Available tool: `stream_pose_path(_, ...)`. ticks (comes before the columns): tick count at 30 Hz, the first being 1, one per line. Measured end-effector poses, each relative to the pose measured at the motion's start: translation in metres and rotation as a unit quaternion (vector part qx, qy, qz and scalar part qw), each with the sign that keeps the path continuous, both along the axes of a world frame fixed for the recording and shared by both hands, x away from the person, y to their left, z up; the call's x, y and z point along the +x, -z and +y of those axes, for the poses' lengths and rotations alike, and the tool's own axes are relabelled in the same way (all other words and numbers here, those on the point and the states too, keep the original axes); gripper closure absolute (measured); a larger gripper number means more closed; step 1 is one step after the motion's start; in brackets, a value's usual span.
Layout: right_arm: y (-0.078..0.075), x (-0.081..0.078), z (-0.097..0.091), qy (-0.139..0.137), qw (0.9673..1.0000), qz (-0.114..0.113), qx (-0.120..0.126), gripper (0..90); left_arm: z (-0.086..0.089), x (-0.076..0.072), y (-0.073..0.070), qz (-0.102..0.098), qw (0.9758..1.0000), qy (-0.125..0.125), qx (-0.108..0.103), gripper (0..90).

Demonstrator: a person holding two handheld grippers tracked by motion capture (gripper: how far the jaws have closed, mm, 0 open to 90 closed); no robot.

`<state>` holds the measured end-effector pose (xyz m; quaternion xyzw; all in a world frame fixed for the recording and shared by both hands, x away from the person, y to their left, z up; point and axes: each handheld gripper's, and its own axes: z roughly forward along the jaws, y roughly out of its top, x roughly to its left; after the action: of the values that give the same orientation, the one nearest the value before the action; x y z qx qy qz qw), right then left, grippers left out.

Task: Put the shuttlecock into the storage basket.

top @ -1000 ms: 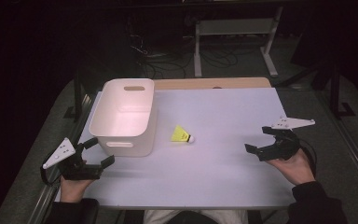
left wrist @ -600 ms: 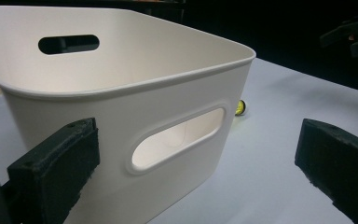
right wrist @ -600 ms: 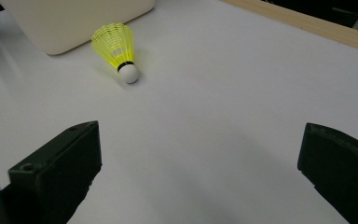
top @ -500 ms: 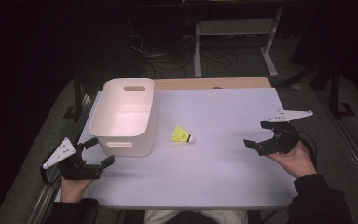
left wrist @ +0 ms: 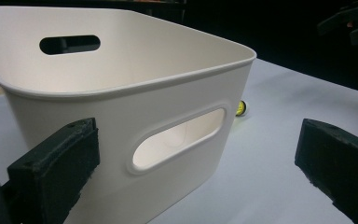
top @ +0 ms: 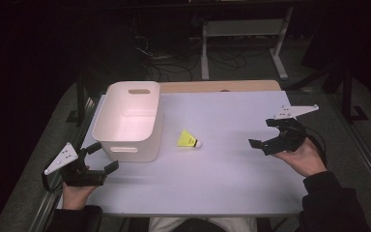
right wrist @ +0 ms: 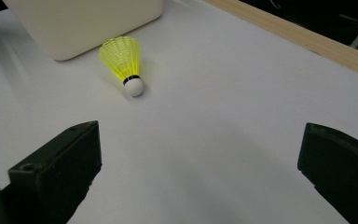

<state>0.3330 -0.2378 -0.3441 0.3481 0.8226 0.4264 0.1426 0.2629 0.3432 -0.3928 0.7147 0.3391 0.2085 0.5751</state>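
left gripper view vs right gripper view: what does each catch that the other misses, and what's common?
Left gripper view alone: the handle slots and the inside of the white bin, plus the other gripper far off at top right. Right gripper view alone: the full yellow shuttlecock lying on its side and the wooden table edge. Both: open black fingers, bin, white tabletop.

Loads of open white table point(top: 232, 169) between the right gripper point(top: 265, 137) and the yellow shuttlecock point(top: 188, 140), so that side has a straight run with fingers spread wide and nothing lying in the lane. The white bin point(top: 130, 121) is the one real obstacle: it stands just beside the shuttlecock on its far-left side, so coming in from there means going over or around the wall. The left gripper point(top: 99, 159) sits right up at the bin's near wall, fingers apart, pretty much boxed in going forward.
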Motion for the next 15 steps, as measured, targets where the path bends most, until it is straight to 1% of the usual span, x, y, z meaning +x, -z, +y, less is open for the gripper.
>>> stream_pose_path(6, -0.007, 0.006, 0.006, -0.009, 0.9999, -0.001, -0.004, 0.0, 0.0, 0.0, 0.0, 0.0, 1.0, 0.0, 0.001, 0.0)
stream_pose_path(12, -0.01, 0.01, 0.013, -0.018, 0.9998, 0.002, -0.011, 0.0, 0.0, 0.0, 0.0, 0.0, 1.0, 0.0, 0.0, 0.0)
stream_pose_path(15, -0.01, 0.012, 0.016, -0.022, 0.9997, 0.004, -0.011, 0.0, 0.0, 0.0, 0.0, 0.0, 1.0, 0.0, 0.0, 0.0)
